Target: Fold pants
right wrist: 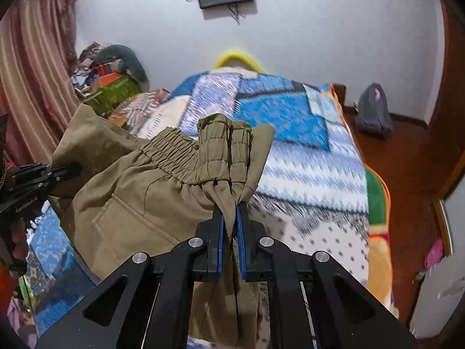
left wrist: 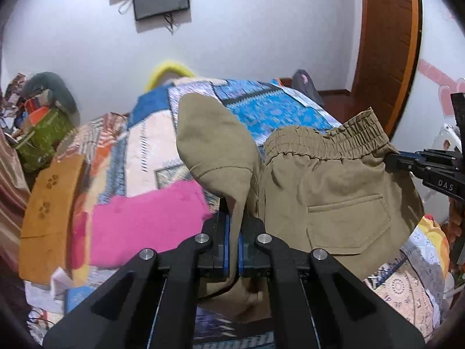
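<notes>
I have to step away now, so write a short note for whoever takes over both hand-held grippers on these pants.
Left hand-held gripper: shut on the khaki pants, pinching fabric beside the back pocket.
Right hand-held gripper: shut on the bunched elastic waistband.
Pants: lifted between the two grippers above the patterned bedspread, with cloth hanging below the fingers.
Done: both grips taken, pants raised off the bed.
Left: no neat fold is visible yet; probably lay them flat, fold and smooth. A pink cloth lies on the bed nearby.
</notes>
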